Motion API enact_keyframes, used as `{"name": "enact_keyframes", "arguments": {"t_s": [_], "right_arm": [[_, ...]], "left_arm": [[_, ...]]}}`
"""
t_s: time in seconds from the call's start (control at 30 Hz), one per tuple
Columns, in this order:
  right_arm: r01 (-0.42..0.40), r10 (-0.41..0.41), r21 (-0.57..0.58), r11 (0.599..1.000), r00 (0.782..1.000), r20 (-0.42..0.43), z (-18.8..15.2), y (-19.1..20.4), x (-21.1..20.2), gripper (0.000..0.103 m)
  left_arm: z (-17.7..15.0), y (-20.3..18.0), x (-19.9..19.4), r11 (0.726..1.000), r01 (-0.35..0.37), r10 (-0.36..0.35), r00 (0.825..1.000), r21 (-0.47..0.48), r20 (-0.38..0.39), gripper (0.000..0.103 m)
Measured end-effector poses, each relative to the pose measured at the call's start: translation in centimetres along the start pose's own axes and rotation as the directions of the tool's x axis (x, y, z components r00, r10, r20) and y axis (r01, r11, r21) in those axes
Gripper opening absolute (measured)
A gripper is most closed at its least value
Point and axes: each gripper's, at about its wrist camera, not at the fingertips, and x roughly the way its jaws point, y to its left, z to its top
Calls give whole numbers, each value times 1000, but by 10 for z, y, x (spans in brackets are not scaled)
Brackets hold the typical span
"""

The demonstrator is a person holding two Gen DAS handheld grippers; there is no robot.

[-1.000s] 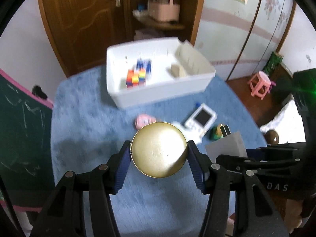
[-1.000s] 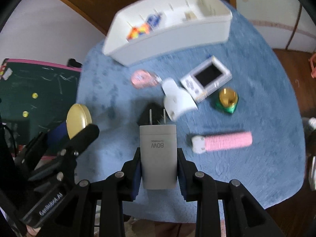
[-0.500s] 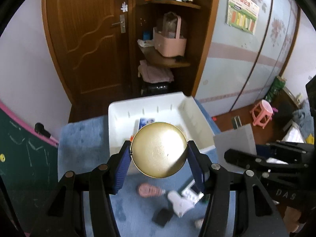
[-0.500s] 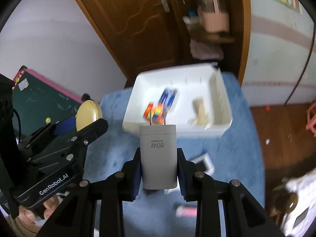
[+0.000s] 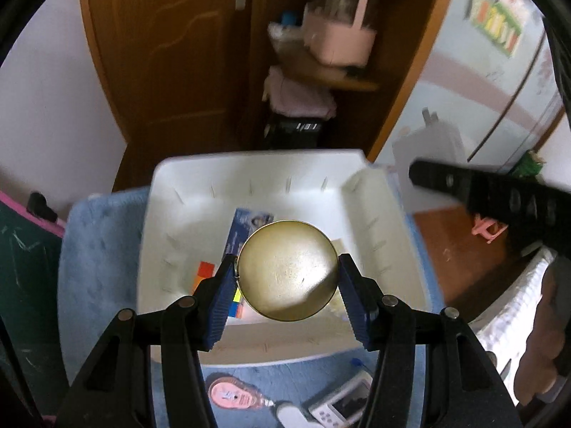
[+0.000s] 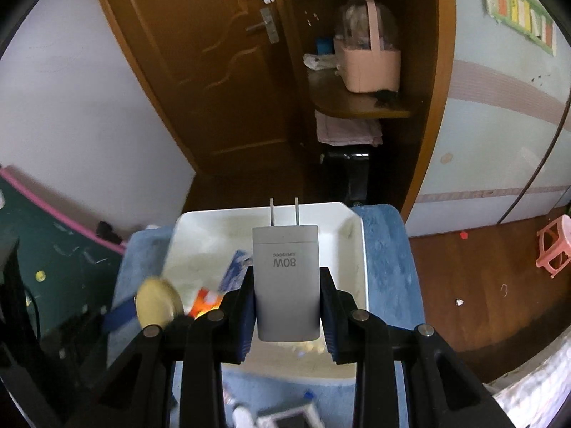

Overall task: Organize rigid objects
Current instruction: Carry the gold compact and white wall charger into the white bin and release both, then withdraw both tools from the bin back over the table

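My left gripper [image 5: 287, 278] is shut on a round gold tin [image 5: 287, 270] and holds it above the white bin [image 5: 171, 214]. My right gripper [image 6: 286, 297] is shut on a grey 80W charger [image 6: 285, 278], prongs pointing away, also above the white bin [image 6: 357, 249]. The bin holds a colourful cube [image 5: 205, 273] and a blue box [image 5: 246, 221]. The gold tin also shows at the left in the right wrist view [image 6: 157, 305].
The bin sits on a blue fuzzy cloth [image 5: 96, 267]. In front of the bin lie a pink tag [image 5: 228, 394] and a white handheld device [image 5: 342, 401]. A wooden door [image 6: 214, 71] and a shelf with a pink basket [image 6: 367, 60] stand behind. A pink stool [image 6: 555, 249] is at the right.
Both grippers have moved forward from over the loose items to above the white bin, each still holding its object. The bin now fills the lower middle of both views.
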Motion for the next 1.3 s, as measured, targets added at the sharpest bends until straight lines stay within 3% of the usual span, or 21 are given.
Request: {"name": "enact_keyframes", "arguments": {"t_s": [0.3,0.57,0.8,0.9,0.97,1.03,1.3], "right_arm": [[68,-70,-15,998,982,-174,-4,-13,125,32],[59,-67,-38,998,963,-260,-10,-12,179,32],[45,-46,-12,999,954,-297,-13,-19,189,33],[15,-19,-17,1000,962,-273,-11,-18,181,42],[23,-31,-35,999,968,-249,-10,-15,174,47],[20,-30,-47,999,972,-235,-9,-12,168,48],[-9,0,-44,999,979,-202,-15,-8,141,48]], "left_arm": [[-18,5,80,997,-80,78,986,-5,-148,59],[-20,-1,89,995,-95,99,984,33,-146,60],[-21,1,95,998,-64,61,981,-9,-182,61],[-23,2,92,998,-50,44,981,-31,-189,61],[-23,2,86,998,-41,33,982,-43,-186,66],[-24,1,77,998,-39,31,986,-46,-164,88],[-23,0,40,998,-43,38,992,-39,-118,90]]}}
